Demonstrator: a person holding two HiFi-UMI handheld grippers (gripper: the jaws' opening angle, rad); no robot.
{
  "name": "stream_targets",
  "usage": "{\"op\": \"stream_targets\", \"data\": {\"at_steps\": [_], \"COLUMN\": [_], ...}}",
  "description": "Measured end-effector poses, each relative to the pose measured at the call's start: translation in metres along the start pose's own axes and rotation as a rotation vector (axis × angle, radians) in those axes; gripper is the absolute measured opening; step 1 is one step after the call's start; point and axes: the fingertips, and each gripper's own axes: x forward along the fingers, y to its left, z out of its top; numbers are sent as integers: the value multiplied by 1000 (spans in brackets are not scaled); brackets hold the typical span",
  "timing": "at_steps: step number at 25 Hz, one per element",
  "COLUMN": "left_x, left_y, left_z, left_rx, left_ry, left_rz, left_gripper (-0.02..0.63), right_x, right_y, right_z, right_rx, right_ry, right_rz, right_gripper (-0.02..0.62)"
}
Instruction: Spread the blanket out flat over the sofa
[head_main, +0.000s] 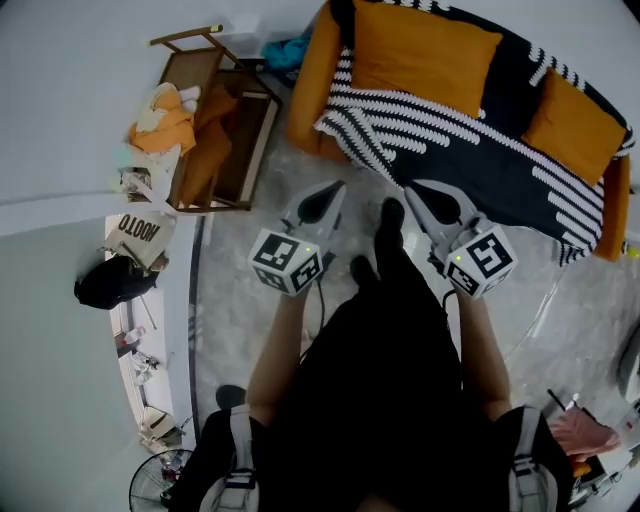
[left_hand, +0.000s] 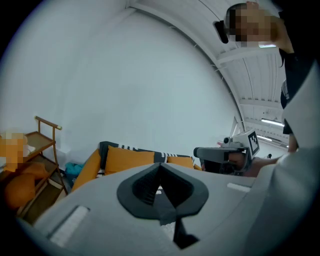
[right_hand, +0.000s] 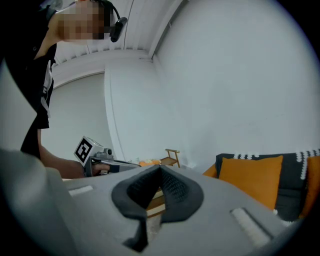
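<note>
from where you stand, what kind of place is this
Likely a living room, perhaps a staged one: an orange sofa with cushions and a striped blanket over it, a wooden rack piled with cloths beside it, and bare white walls.

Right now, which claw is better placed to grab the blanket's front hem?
Right, likely. The right claw, shut and empty, has its tip almost at the blanket's hem on the sofa. The left claw, also shut, is further from the hem, off the sofa's left corner.
</note>
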Motion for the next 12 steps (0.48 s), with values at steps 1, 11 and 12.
{"op": "stream_targets", "data": {"at_steps": [1,11,12], "left_x": [9,103,111], "left_y": [6,61,66], "left_z": [2,-10,-13], "left_rx": [-21,-56,-58], "left_ry": [0,120,135], "left_rz": [0,46,50], "left_gripper": [11,11,12], "right_x": [6,64,69], "right_y": [-10,-95,-101], "right_z": [1,3,0], "right_rx": [7,73,77], "right_ry": [4,44,54], "right_rz": [5,81,94], "right_gripper": [3,3,3]}}
